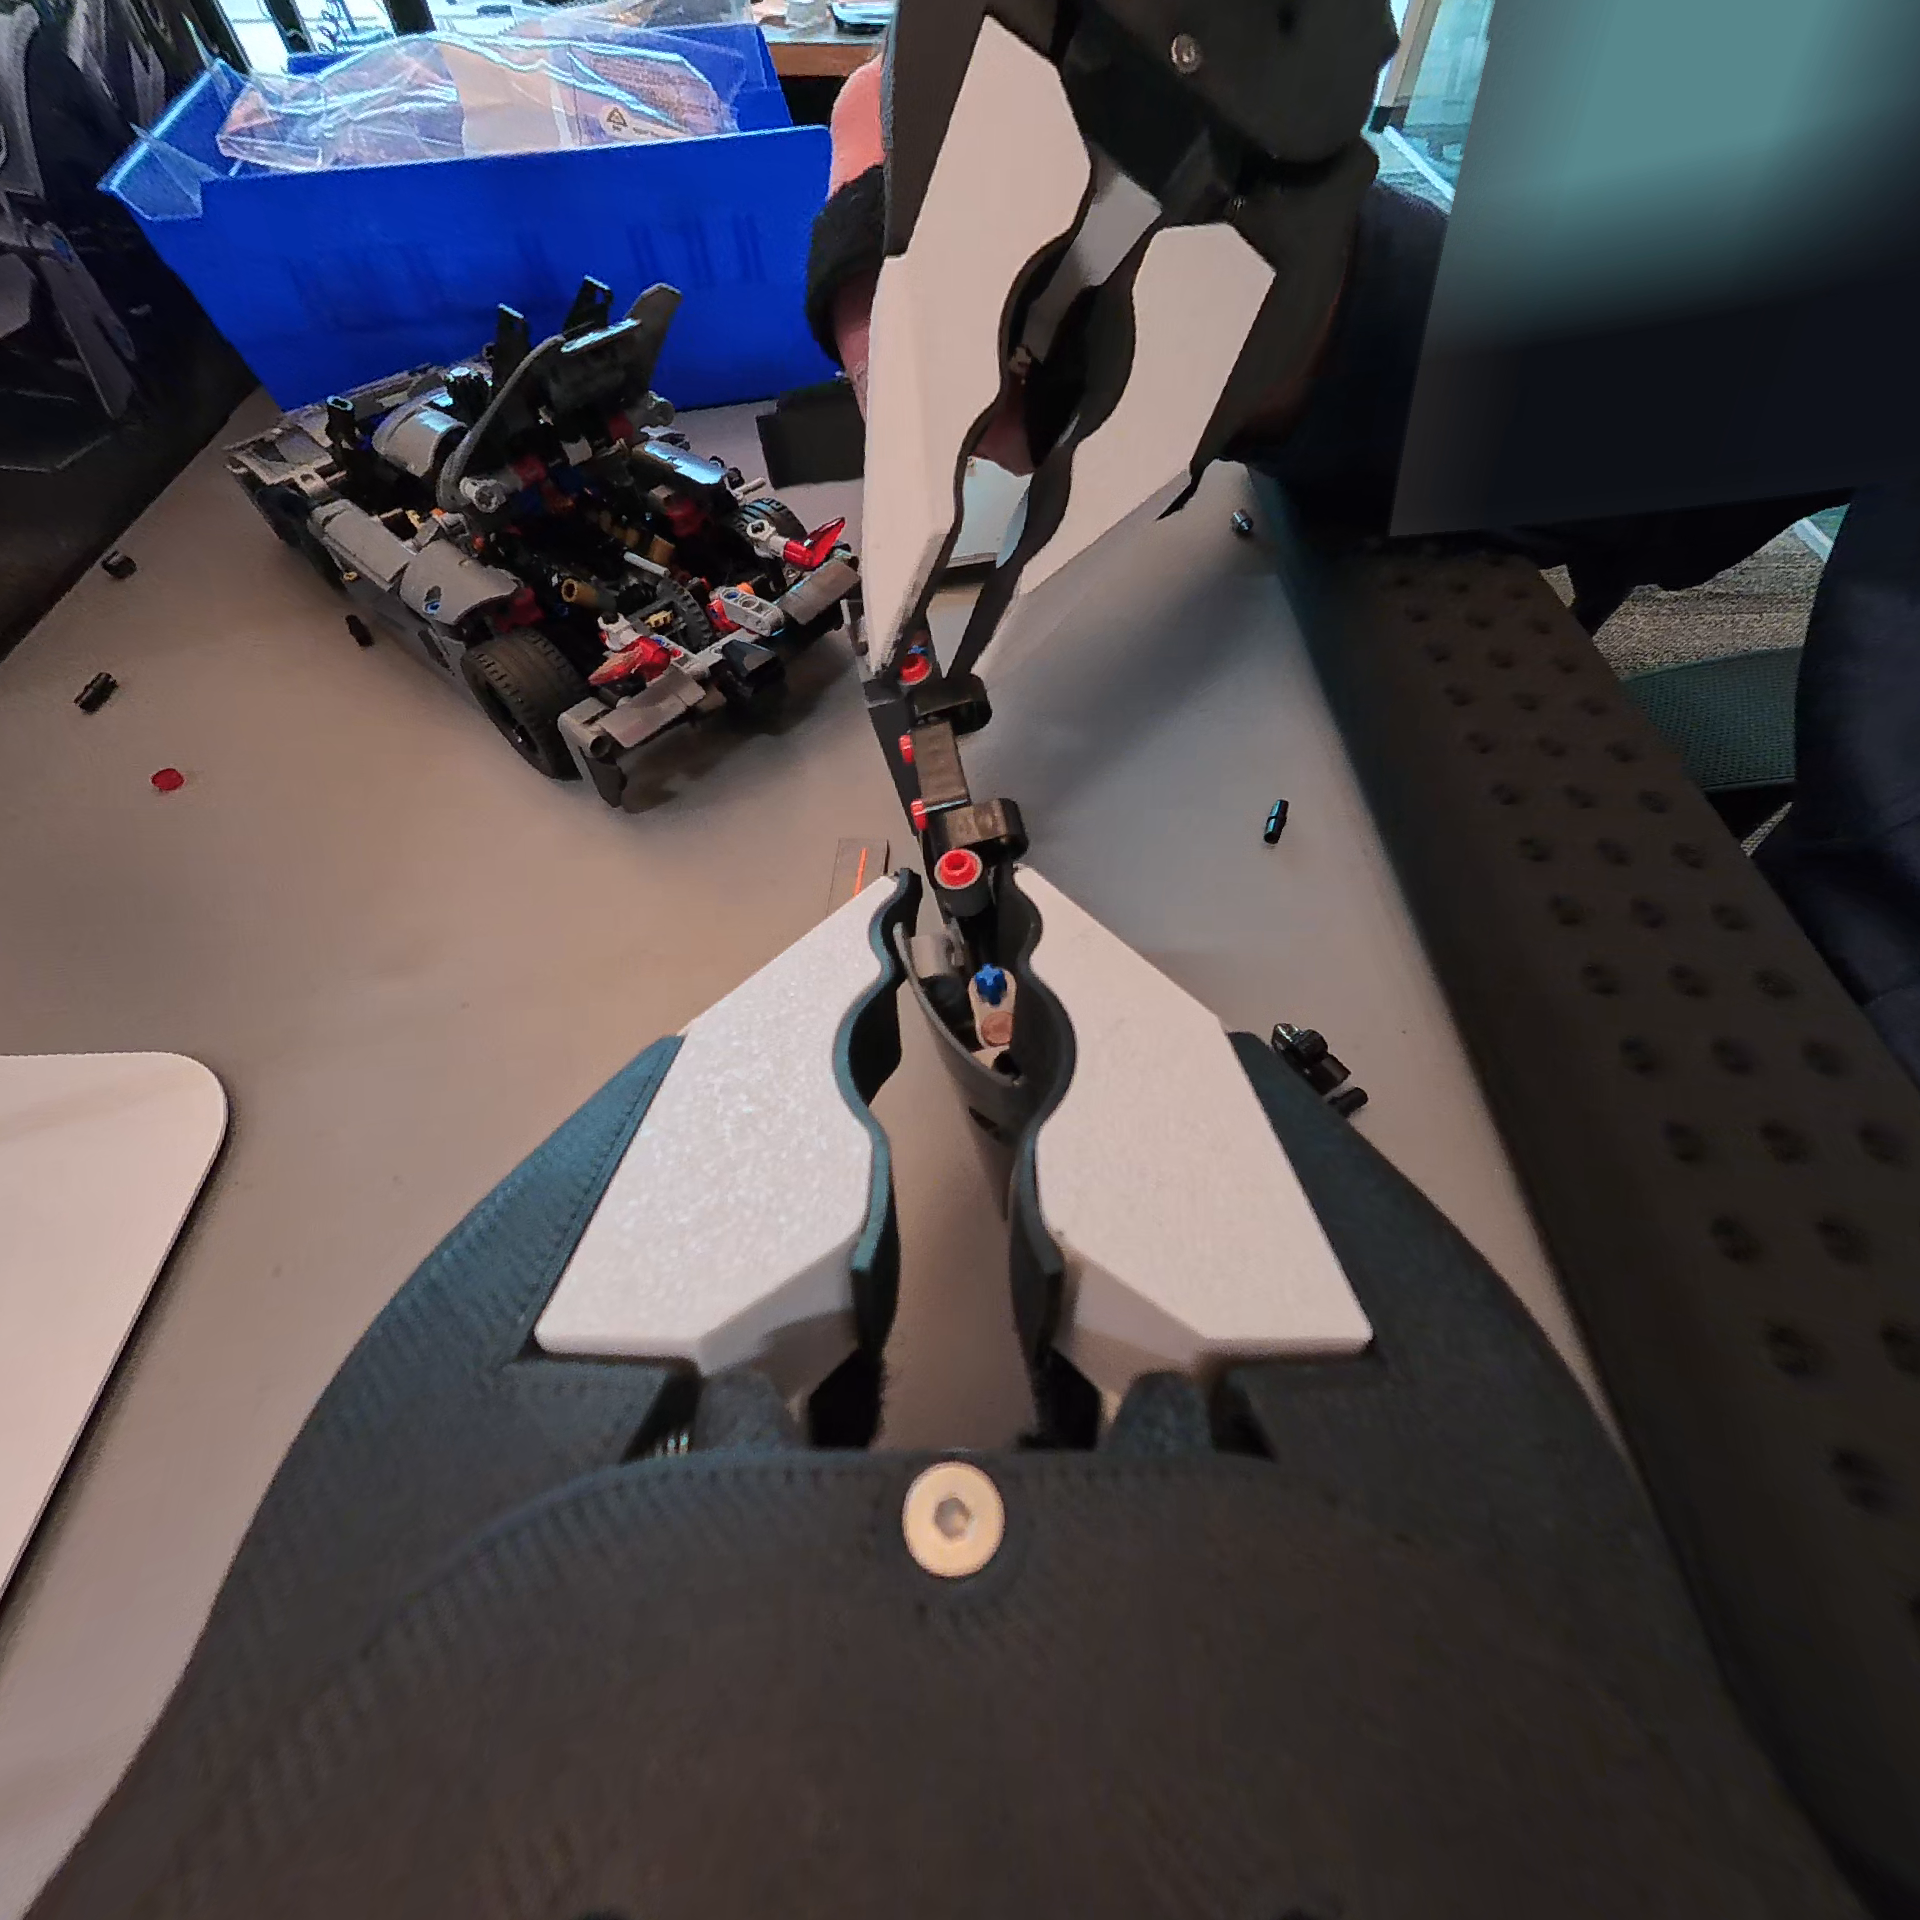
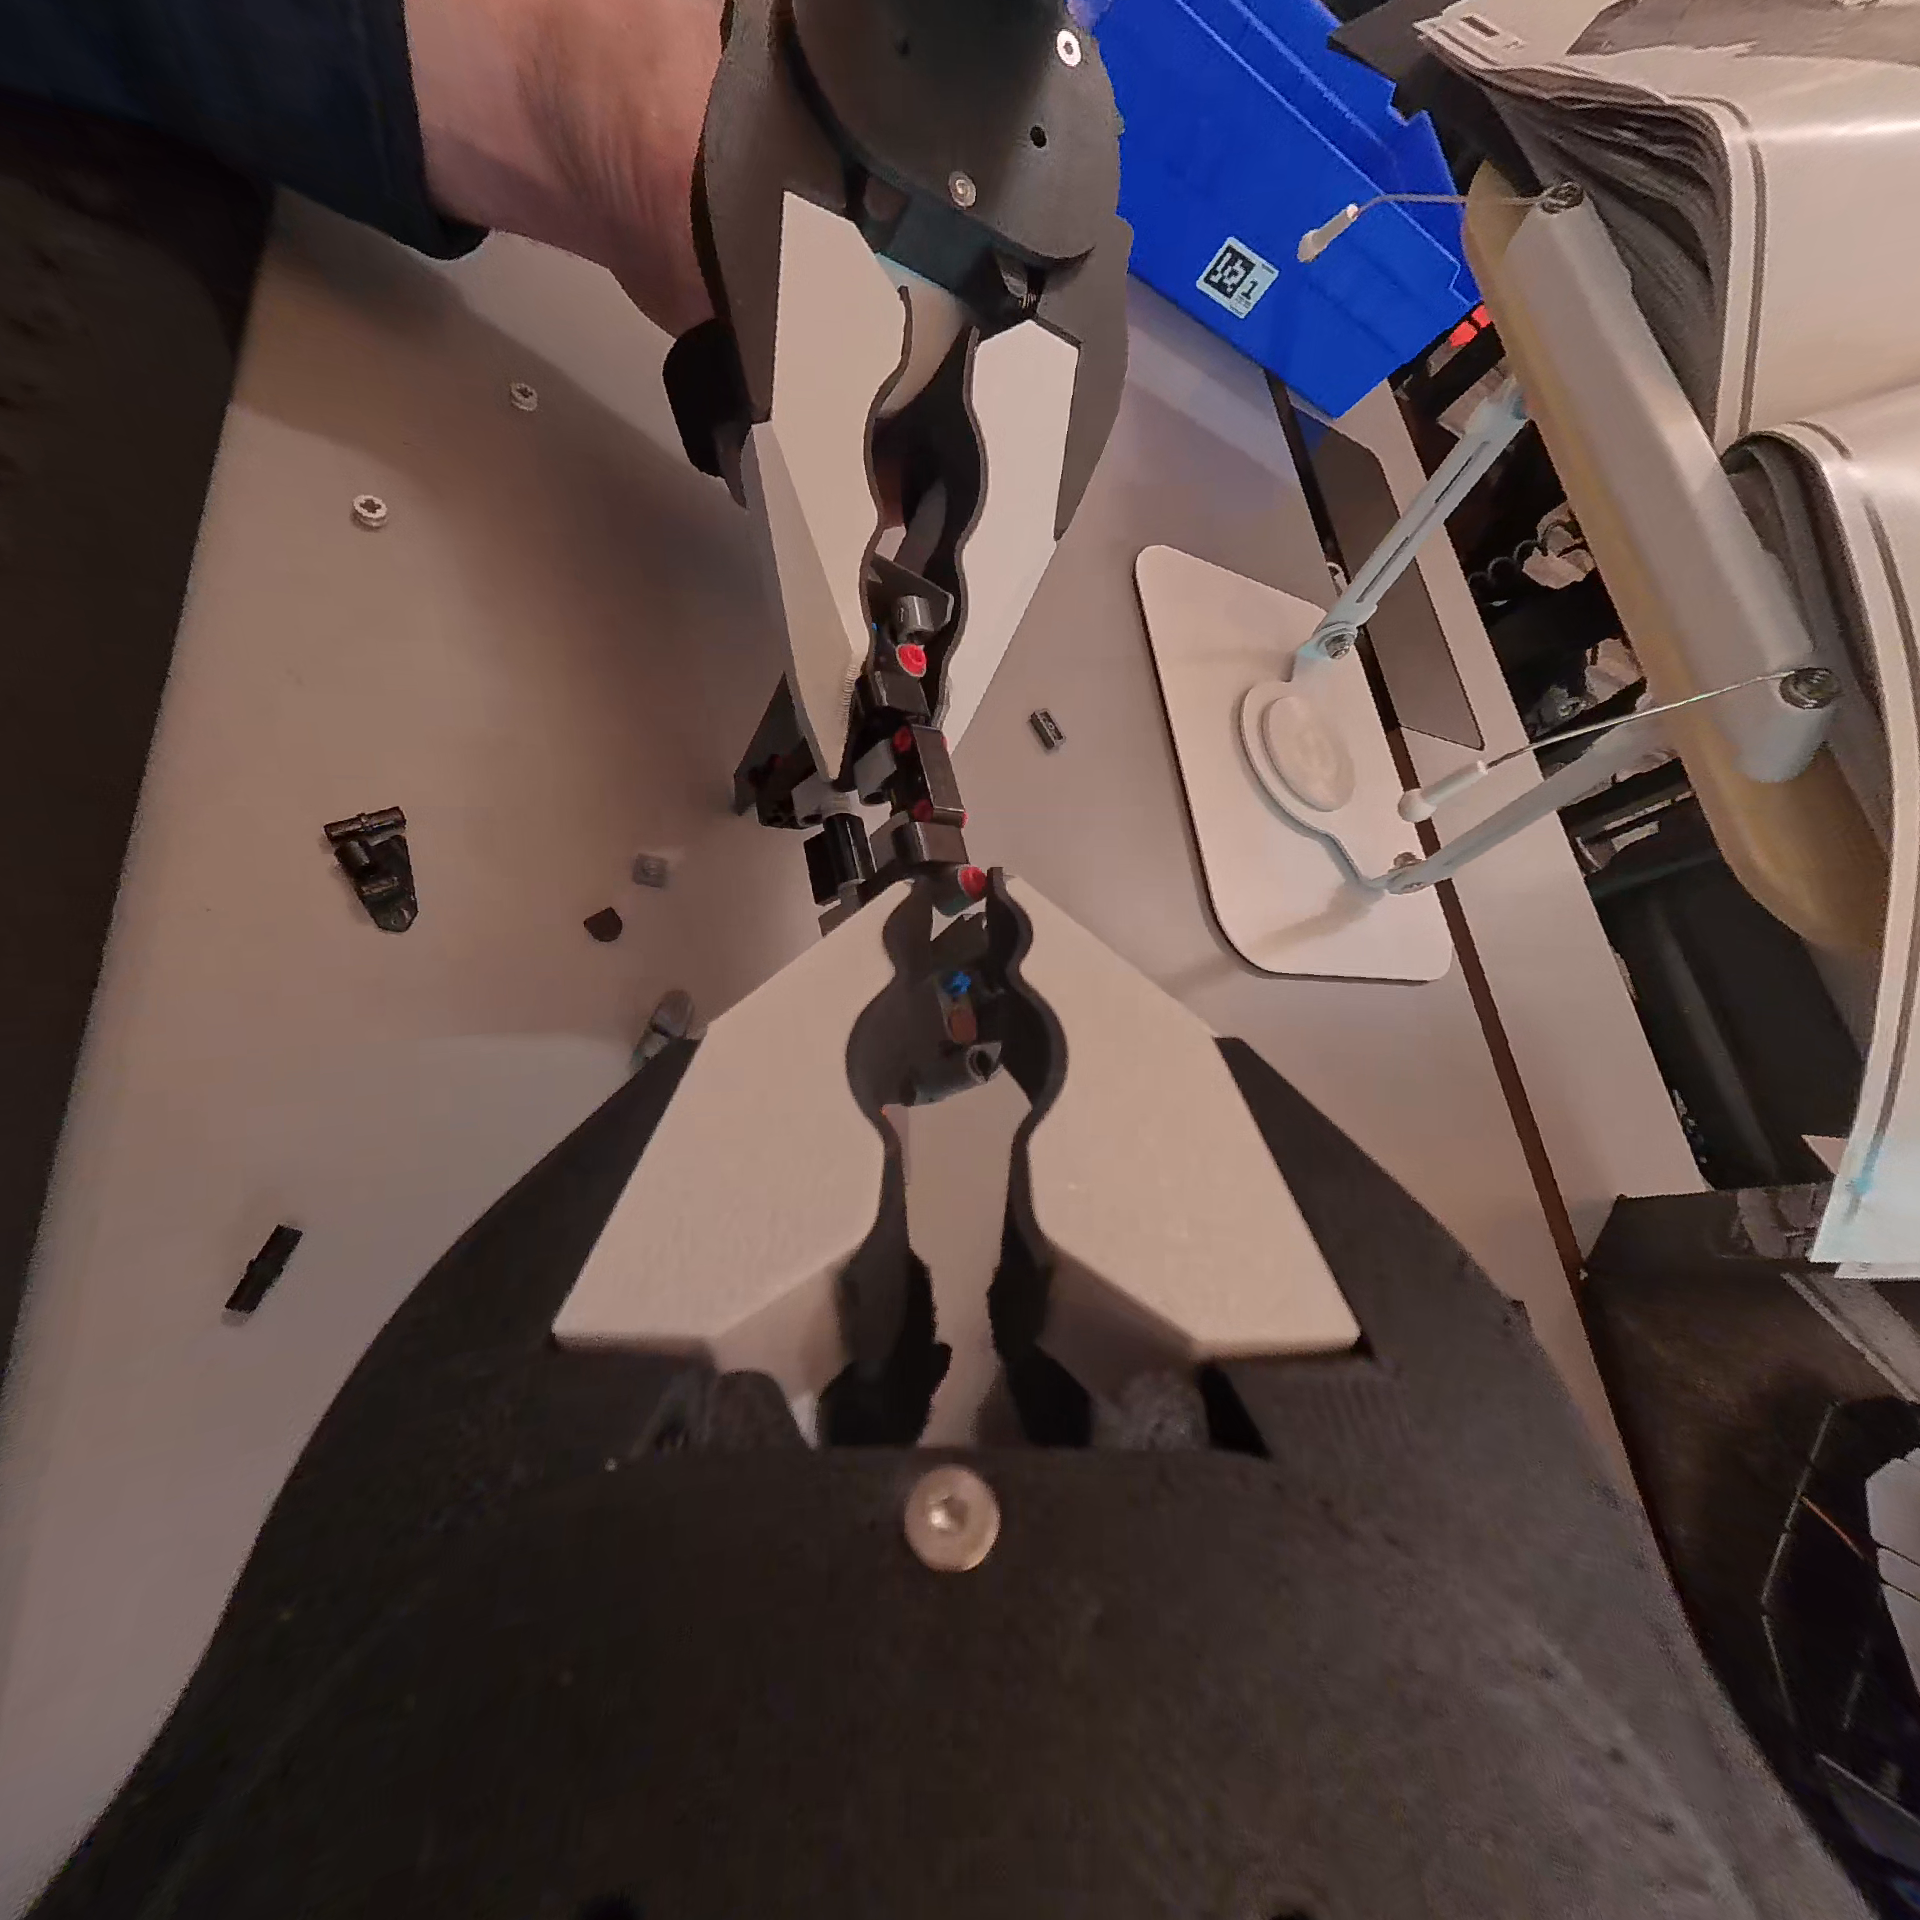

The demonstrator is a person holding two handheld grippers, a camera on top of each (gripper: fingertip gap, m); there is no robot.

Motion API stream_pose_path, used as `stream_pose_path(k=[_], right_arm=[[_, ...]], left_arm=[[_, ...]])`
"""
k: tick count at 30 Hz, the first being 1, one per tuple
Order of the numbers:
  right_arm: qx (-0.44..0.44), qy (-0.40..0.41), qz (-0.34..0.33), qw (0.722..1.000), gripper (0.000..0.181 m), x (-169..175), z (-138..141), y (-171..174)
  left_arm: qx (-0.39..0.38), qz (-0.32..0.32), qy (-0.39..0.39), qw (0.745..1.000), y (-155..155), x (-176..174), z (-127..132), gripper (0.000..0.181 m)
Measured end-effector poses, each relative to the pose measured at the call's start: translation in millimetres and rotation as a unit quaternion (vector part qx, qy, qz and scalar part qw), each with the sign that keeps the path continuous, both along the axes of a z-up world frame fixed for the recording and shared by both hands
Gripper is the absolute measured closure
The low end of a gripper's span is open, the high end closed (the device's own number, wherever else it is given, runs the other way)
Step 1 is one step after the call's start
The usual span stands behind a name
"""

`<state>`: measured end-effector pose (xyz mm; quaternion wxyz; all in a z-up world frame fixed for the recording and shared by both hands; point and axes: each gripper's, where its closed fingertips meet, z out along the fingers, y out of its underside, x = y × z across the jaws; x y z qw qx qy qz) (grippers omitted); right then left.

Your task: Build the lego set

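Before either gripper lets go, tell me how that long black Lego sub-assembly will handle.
The sub-assembly is thin and built from pinned segments, so it probably flexes or separates at joints. Left gripper and right gripper hold opposite ends; released at one end, it would likely droop.

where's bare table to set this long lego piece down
Bare table lies between the lego car, the white pad and the left hand-held gripper. Only a red stud and black pins sit at its far left. Right of the held sub-assembly, loose pieces and the dark perforated mat crowd it.

Subassembly (image 1: 951, 810) ends — hidden btwn fingers
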<state>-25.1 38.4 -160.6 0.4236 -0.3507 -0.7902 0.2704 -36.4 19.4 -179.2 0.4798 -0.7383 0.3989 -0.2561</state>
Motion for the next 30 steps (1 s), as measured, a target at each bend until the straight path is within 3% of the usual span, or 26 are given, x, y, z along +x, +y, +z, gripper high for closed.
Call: stream_pose_path(k=[21,30], right_arm=[[0.150,0.038,-0.026,0.988,0.174,-6.8,0.8,4.9],[0.059,0.016,-0.023,0.998,0.174,-5.4,-0.8,3.9]], left_arm=[[-0.021,0.000,-0.046,0.999,3.7,-6.3,1.0,0.168],[-0.011,-0.003,-0.030,0.999,2.5,-4.6,0.3,0.169]])
